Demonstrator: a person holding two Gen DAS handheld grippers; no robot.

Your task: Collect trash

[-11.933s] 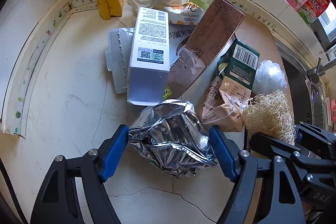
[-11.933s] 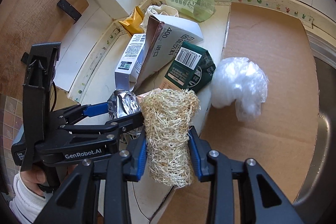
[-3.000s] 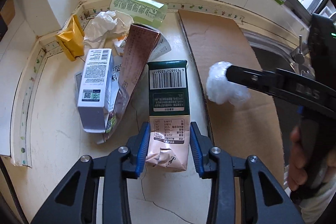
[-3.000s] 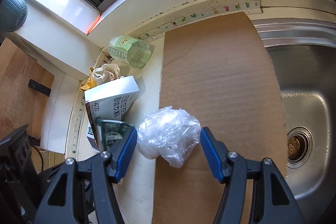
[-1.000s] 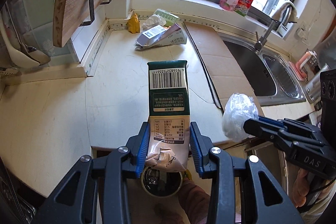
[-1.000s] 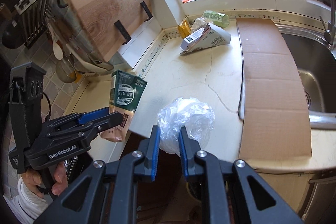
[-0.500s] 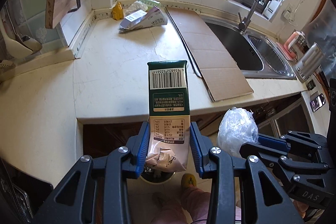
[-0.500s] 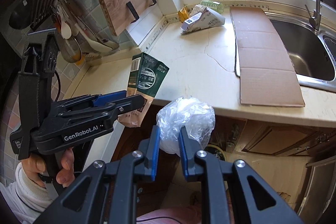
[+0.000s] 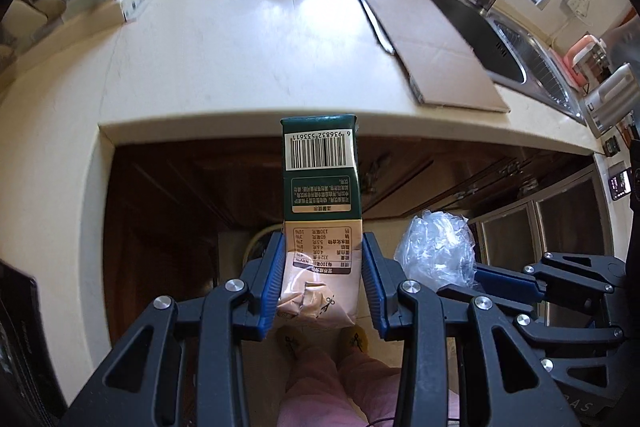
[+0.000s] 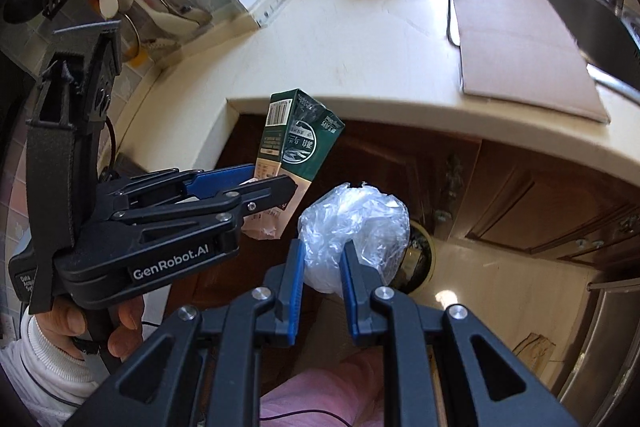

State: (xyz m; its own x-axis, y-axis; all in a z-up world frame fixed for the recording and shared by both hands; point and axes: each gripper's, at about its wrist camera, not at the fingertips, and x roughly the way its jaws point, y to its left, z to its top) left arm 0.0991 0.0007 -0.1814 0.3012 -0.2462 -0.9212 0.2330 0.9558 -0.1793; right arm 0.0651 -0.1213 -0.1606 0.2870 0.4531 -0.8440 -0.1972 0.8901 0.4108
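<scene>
Blue-padded fingers of my left gripper (image 9: 323,283) clamp the tan foot of the green-and-tan drink carton (image 9: 320,195); my right gripper (image 10: 322,281) pinches the crumpled clear plastic bag (image 10: 354,227). Both hang off the cream counter (image 9: 248,51), above the round bin (image 10: 416,263) on the floor. I'd centre each over the rim before letting go.
</scene>
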